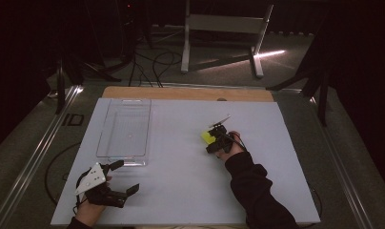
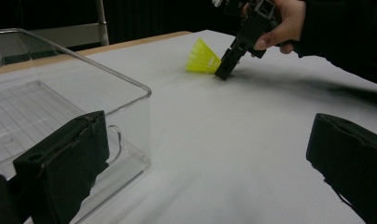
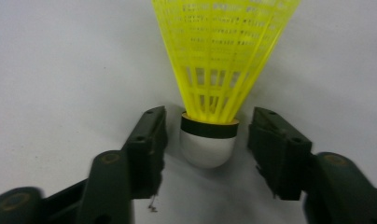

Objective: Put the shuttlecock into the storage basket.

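Right gripper view, right hand-held gripper (image 3: 207, 140) angled down, jaws apart flanking yellow shuttlecock's (image 3: 219, 70) cork, not touching

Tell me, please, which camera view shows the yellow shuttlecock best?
The right gripper view: the shuttlecock is close and sharp, its white cork and yellow skirt clear, lying between the right gripper jaws. The left gripper view shows it small, far off. The high view shows a tiny yellow patch.
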`<state>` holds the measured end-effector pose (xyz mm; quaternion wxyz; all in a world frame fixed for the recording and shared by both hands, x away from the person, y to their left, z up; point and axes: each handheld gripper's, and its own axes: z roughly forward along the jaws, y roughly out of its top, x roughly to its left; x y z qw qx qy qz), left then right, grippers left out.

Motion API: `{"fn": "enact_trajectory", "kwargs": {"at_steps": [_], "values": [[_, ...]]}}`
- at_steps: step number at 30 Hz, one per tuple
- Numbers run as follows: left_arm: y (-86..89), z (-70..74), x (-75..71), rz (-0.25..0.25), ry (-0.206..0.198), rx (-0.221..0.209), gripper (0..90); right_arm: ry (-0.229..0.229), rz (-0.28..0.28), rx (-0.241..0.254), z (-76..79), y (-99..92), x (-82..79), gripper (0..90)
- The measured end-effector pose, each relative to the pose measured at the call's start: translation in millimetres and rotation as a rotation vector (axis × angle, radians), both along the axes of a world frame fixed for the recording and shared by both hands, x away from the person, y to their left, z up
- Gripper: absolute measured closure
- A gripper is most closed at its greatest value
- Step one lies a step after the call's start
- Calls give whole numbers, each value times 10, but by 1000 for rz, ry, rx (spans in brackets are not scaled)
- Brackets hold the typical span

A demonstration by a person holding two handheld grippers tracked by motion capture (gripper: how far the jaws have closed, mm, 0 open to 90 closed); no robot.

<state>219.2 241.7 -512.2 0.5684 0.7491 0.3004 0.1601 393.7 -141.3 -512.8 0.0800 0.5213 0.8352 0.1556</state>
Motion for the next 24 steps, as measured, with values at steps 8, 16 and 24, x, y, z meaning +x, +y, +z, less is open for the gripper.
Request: {"fn": "enact_trajectory", "kwargs": {"at_steps": [8,16,24], "values": [[0,0,0,0,0,1,2,5,4,-45,18,20,22,634],[-1,-2,2,0,0,1,2,-3,24,-80,33,-3,36,649],[-3,-3,4,-1,2,4,2,9,81,-75,97,-70,6,651]]}}
